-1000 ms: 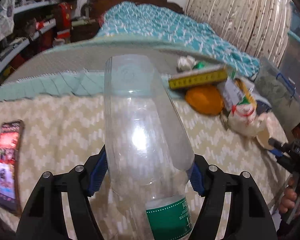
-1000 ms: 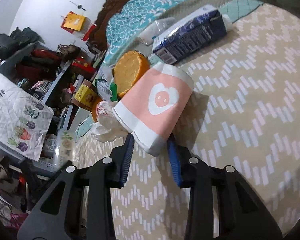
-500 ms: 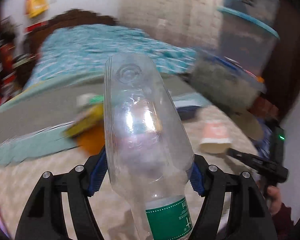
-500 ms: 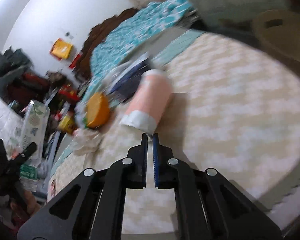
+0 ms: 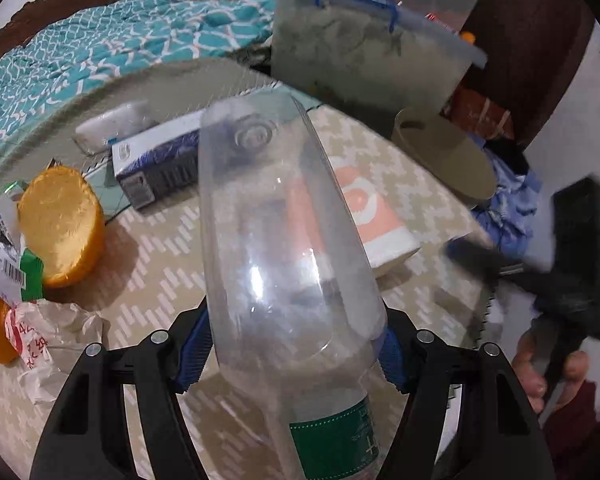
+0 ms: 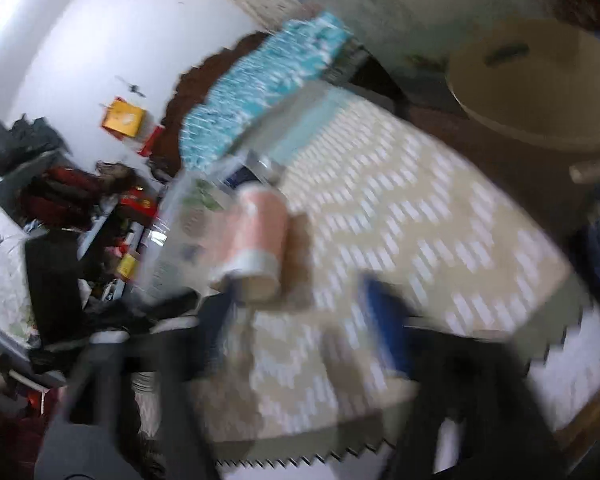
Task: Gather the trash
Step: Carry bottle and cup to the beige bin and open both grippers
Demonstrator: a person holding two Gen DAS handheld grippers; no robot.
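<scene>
Clear plastic fills the left wrist view: a bottle with a green label sits clamped between the blue pads of the left gripper, its base pointing away from the camera, held above the bed with its cream zigzag cover. Seen partly through the bottle, a pink cup with a white rim lies on its side on the cover. Left of it lie a dark blue box, an orange tub, a green-and-white packet and a crumpled white bag with red print. Beyond the far edge of the bed stand a tan bin with a slotted lid and, behind it, a grey storage tub with a blue handle. At the right edge a hand grips the right gripper, which is blurred. In the right wrist view, also blurred, its jaws are opening and stand wide apart with nothing between them; the pink cup lies on the cover just ahead of them, and the bottle in the left gripper shows just to the left of the cup.
</scene>
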